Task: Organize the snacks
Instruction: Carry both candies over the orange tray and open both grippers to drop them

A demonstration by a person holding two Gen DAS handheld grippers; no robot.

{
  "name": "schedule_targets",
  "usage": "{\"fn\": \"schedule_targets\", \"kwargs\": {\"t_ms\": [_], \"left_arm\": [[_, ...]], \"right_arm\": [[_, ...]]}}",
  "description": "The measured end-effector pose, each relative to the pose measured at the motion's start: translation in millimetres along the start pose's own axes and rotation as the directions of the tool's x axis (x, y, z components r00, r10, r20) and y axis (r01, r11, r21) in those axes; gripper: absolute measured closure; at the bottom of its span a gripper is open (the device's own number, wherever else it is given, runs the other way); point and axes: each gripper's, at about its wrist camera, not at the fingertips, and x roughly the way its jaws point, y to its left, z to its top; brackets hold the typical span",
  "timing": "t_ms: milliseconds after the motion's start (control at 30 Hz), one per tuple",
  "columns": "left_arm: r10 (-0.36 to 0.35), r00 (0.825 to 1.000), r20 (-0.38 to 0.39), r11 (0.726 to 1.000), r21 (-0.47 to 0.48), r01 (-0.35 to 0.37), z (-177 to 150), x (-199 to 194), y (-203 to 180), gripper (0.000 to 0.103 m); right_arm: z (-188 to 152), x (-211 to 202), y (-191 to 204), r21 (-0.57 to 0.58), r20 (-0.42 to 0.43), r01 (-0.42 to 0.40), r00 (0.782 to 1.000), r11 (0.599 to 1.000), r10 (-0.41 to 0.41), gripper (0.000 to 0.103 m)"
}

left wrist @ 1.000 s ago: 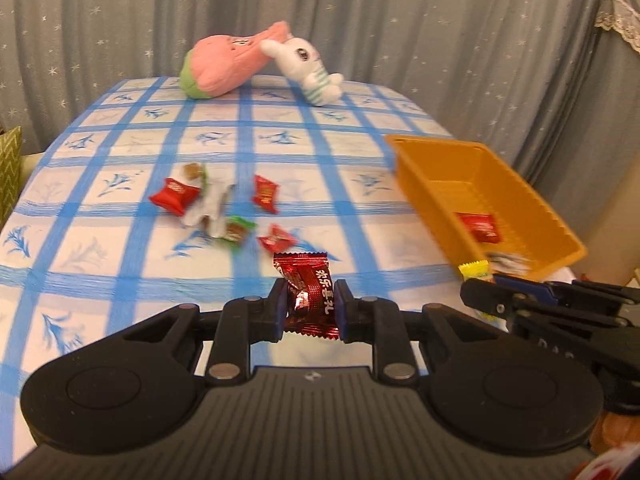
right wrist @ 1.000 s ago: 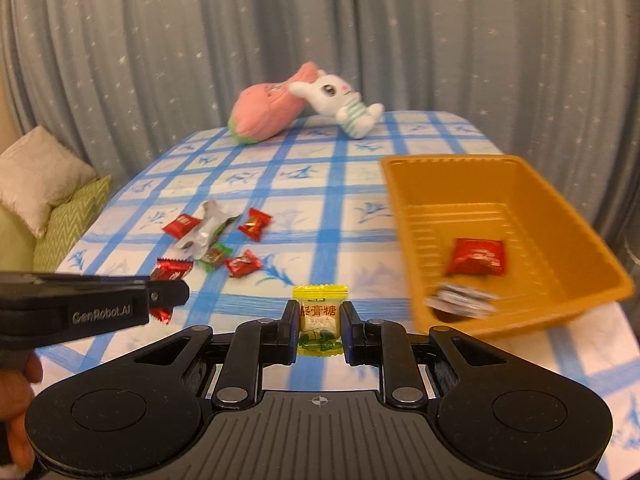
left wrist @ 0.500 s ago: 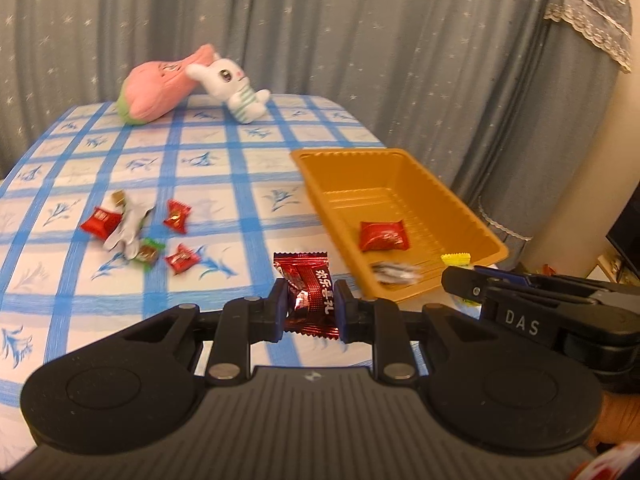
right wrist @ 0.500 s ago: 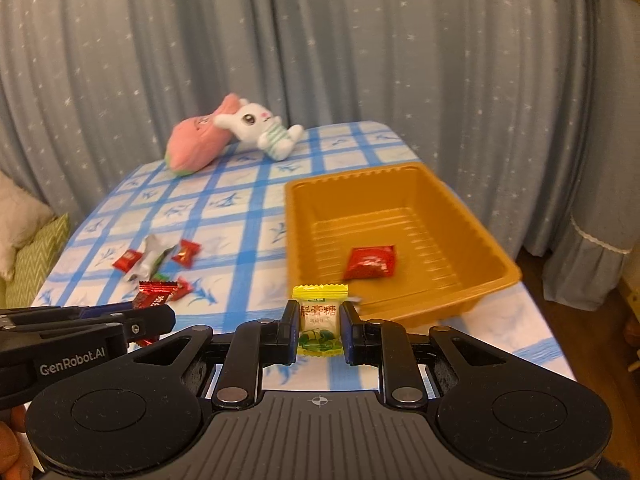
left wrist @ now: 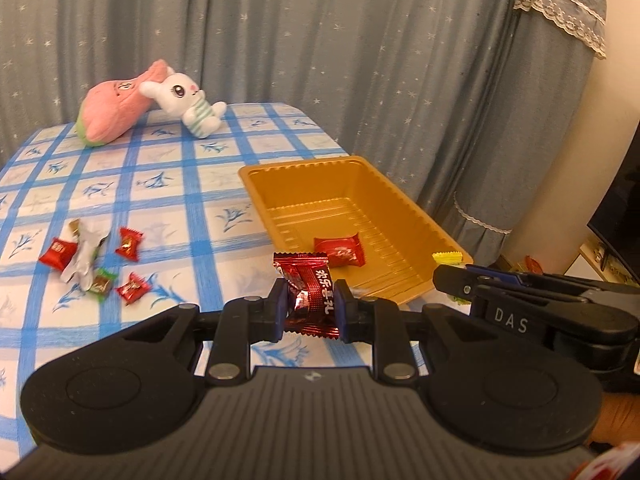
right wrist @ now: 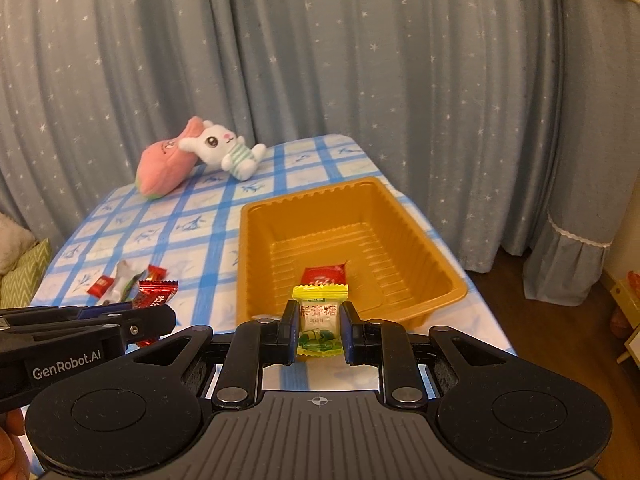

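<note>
My left gripper (left wrist: 311,308) is shut on a dark red foil candy (left wrist: 310,294), held just short of the near left corner of the orange tray (left wrist: 280,176). My right gripper (right wrist: 320,330) is shut on a yellow candy (right wrist: 320,320) at the tray's (right wrist: 440,264) near rim. One red candy (left wrist: 339,251) lies inside the tray, also visible as the red candy (right wrist: 323,274) in the right wrist view. Several loose candies (left wrist: 130,288) and a silver wrapper (left wrist: 86,256) lie on the blue checked tablecloth (left wrist: 180,208) to the left.
A pink plush (left wrist: 114,110) and a white rabbit plush (left wrist: 186,106) lie at the table's far edge before a grey starred curtain. The right gripper's side (left wrist: 540,304) shows at right in the left wrist view. The table's right edge drops to the floor beside the tray.
Both grippers, each still holding its candy, have swung rightward and risen, so the tray now sits ahead of them and the loose candies have slid left in view.
</note>
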Motion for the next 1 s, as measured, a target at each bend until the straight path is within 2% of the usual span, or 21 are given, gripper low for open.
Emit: {"fn": "schedule_targets", "kwargs": {"t_ms": [567, 867, 933, 967, 1000], "left_arm": [[-0.037, 0.998, -0.041, 0.999, 0.023, 0.038, 27.9, 67.0, -16.0, 0.081], [-0.062, 0.997, -0.052, 0.998, 0.016, 0.063, 36.1, 94.1, -17.1, 0.081], [-0.083, 0.995, -0.051, 0.997, -0.003, 0.083, 37.3, 98.8, -15.4, 0.073], [-0.086, 0.995, -0.05, 0.996, -0.008, 0.086, 37.5, 100.2, -14.2, 0.064], [-0.081, 0.996, -0.048, 0.997, -0.003, 0.081, 37.7, 100.2, -14.0, 0.063]], "right_arm": [[30.7, 43.4, -35.5, 0.063, 0.01, 0.022, 1.0, 0.998, -0.023, 0.082], [36.1, 63.8, -44.6, 0.083, 0.002, 0.032, 0.999, 0.996, -0.032, 0.082], [37.1, 66.0, -45.6, 0.083, 0.001, 0.037, 0.999, 0.996, -0.037, 0.082], [37.2, 66.4, -46.1, 0.084, 0.001, 0.039, 0.999, 0.996, -0.039, 0.082], [37.3, 66.7, -46.7, 0.085, 0.001, 0.041, 0.999, 0.996, -0.042, 0.082]]}}
